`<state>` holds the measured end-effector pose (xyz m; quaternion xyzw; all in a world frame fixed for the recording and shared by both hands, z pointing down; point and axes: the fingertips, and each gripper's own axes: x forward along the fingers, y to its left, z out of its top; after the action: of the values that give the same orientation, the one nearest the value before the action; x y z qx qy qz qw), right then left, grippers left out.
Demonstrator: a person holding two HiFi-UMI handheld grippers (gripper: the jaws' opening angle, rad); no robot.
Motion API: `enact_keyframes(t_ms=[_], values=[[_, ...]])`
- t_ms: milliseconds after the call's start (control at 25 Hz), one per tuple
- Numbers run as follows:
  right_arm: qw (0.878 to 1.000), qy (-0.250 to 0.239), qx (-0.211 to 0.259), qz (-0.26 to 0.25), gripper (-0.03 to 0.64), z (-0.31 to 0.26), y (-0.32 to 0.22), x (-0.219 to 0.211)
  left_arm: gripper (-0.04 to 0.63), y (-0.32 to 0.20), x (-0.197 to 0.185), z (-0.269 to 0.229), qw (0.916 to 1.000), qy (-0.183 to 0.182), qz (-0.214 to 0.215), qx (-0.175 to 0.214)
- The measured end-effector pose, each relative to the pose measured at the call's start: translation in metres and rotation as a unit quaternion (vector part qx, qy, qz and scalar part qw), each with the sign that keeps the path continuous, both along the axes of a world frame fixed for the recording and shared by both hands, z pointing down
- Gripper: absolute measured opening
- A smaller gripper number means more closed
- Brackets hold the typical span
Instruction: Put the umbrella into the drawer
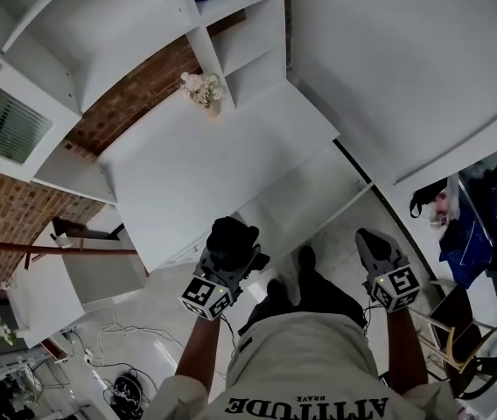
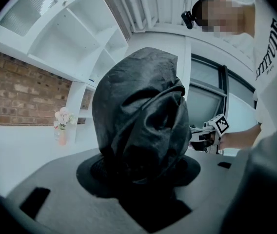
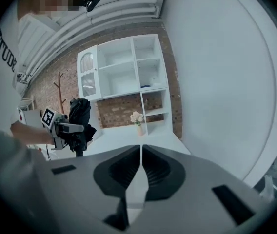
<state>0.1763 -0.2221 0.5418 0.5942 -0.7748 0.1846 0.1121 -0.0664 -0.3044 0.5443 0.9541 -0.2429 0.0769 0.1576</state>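
A black folded umbrella (image 1: pixel 231 237) sits between the jaws of my left gripper (image 1: pixel 231 256), which is shut on it. In the left gripper view the umbrella's crumpled fabric (image 2: pixel 139 121) fills the middle and hides the fingertips. My right gripper (image 1: pixel 369 240) is to the right of it, apart from the umbrella. Its jaws meet with nothing between them, which the right gripper view (image 3: pixel 141 152) shows plainly. From that view the left gripper (image 3: pixel 72 128) and the umbrella (image 3: pixel 80 113) appear at the left. I cannot make out an open drawer in any view.
A white desk top (image 1: pixel 187 164) stretches ahead, with a vase of flowers (image 1: pixel 203 88) at its far edge below white wall shelving (image 1: pixel 231 24). A small white table (image 1: pixel 47 287) stands at the left, cables (image 1: pixel 117 357) lie on the floor, and a chair (image 1: pixel 454 322) is at the right.
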Motion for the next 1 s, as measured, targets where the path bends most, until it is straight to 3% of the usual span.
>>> enact_keyframes(t_ms=[400,1000], values=[[0.997,-0.022,-0.049,-0.047,0.034,0.053,-0.048,0.032,0.264,-0.036,0.056,0.075,0.9955,-0.091,0.008,-0.025],[0.984,-0.067,-0.126,-0.104,0.034,0.134,-0.089,0.042,0.264,-0.068,0.104,0.222,0.9721,-0.217,0.031,-0.082]])
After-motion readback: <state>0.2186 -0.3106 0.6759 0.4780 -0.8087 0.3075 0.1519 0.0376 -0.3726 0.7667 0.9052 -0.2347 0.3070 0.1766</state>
